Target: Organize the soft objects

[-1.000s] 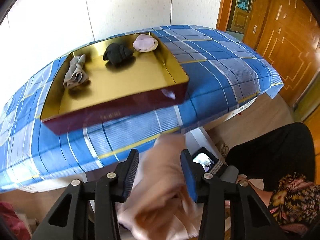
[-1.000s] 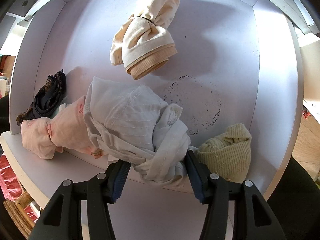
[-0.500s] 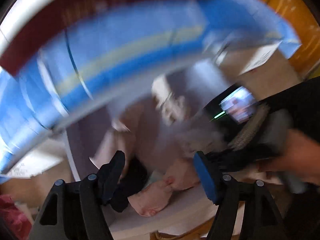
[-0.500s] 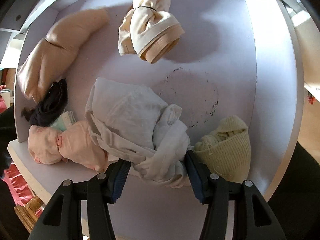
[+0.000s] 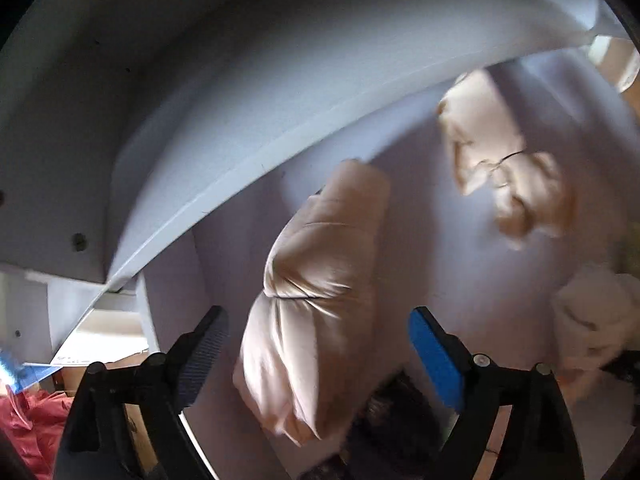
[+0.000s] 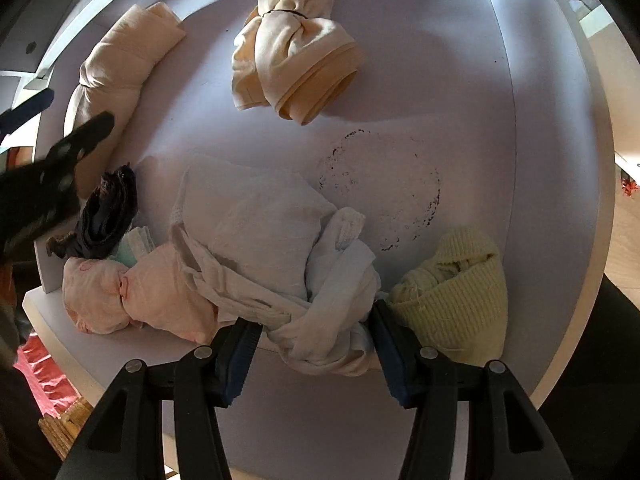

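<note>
My left gripper (image 5: 318,350) is inside a white shelf (image 5: 420,240), and its jaws are opening. A rolled peach cloth (image 5: 320,280) lies between them, and the pads stand clear of it. The right wrist view shows that roll (image 6: 120,60) against the left wall, with the left gripper (image 6: 74,110) over its near end. My right gripper (image 6: 312,346) is shut on a knotted white cloth bundle (image 6: 260,240) at the shelf's front edge. Also on the shelf are a tied cream bundle (image 6: 292,60), a dark rolled item (image 6: 108,212), a pink bundle (image 6: 132,296) and a yellow knitted piece (image 6: 452,300).
The shelf has side walls (image 6: 560,160) and a board overhead (image 5: 240,120). A dark ring stain (image 6: 384,192) marks bare shelf floor between the bundles. Red fabric (image 6: 44,372) lies below the shelf's left corner. A dark-clothed leg (image 6: 608,360) is at the right.
The left gripper dropped from facing the bed and gold tray into the shelf. Its jaws widened, and the peach roll it held now lies on the shelf. The right gripper kept still.
</note>
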`<state>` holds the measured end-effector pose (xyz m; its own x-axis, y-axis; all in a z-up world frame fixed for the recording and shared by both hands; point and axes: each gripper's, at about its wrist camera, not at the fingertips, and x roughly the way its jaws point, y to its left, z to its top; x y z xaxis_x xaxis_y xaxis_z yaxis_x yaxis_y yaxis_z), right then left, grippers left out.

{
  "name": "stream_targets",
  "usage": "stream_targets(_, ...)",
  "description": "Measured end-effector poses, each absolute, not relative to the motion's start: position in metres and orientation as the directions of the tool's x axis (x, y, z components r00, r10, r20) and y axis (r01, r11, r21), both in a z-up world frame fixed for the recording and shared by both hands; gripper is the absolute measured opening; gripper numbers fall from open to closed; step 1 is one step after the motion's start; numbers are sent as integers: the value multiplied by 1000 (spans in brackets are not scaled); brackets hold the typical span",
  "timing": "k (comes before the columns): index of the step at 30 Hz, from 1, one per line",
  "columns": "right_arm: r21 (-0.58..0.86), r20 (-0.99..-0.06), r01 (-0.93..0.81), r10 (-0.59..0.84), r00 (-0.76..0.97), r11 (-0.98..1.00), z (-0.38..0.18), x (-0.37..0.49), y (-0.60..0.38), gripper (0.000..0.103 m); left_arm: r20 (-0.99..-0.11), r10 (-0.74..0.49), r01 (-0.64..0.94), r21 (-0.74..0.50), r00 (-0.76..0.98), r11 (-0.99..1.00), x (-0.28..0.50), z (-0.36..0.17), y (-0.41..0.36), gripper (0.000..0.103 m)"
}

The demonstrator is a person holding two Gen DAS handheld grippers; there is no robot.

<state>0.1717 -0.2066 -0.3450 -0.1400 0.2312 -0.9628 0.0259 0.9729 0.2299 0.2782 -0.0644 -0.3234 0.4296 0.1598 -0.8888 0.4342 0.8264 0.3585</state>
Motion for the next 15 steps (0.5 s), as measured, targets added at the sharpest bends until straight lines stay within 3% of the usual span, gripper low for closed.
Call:
stream_targets(1, 230, -963, 26, 232, -141, 973, -347, 173, -211, 56, -893, 160, 445, 357, 421, 822, 281, -328, -63, 90)
stream_targets(6, 234, -961, 34, 236, -141, 972, -347, 173, -213, 56, -916, 138, 454, 312, 377, 835, 287, -341, -49, 57)
stream_targets(9, 235, -961, 35, 237, -141, 971, -347, 174, -216, 56, -930, 112, 432, 267, 351, 862, 286, -330, -39, 49)
stream_targets(15, 229, -963, 33, 232, -138, 973, -350, 171, -209, 56, -929, 79, 478, 257, 362, 840, 253, -295, -30, 46)
